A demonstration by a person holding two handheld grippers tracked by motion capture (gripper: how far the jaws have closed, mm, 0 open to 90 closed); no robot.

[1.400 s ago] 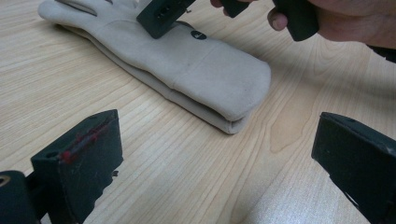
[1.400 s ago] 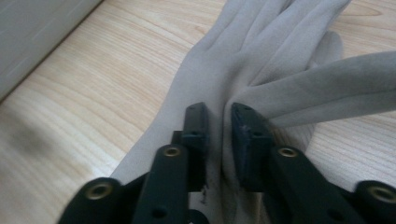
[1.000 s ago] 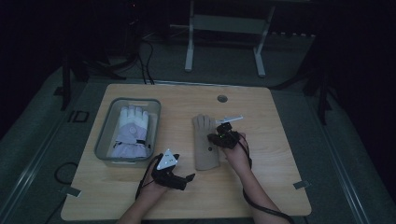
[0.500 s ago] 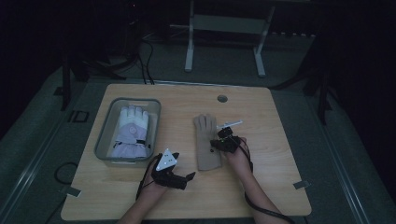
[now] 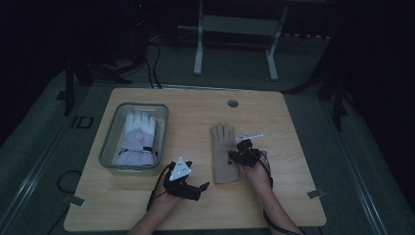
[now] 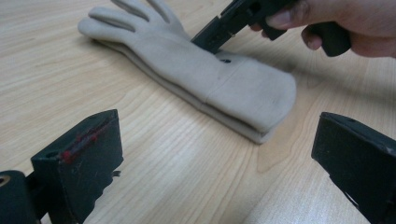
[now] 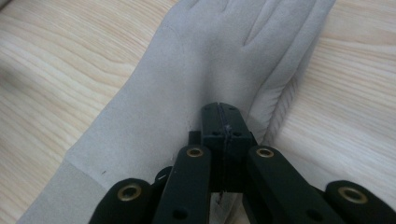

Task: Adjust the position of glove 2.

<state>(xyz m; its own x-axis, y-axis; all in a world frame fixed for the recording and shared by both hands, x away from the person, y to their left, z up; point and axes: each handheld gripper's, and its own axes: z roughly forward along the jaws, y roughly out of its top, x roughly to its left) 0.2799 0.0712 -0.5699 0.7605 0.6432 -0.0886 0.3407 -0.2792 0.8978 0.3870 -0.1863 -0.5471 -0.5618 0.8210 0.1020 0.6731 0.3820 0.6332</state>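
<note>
My right gripper (image 5: 234,157) has its fingers pressed together on the beige glove (image 5: 223,152), just right of the frame's centre on the worktop (image 5: 293,196); whether they pinch fabric I cannot tell. My left gripper (image 5: 195,182) waits wide apart, empty, near the cuff. Next, I judge, comes lifting toward the tray (image 5: 108,156) at left, across bare wood between.

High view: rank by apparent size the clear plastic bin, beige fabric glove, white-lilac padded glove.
1. Clear plastic bin, clearly largest.
2. Beige fabric glove and white-lilac padded glove: look alike in size; the padded one is wider, the beige one longer. No ranking.
</note>
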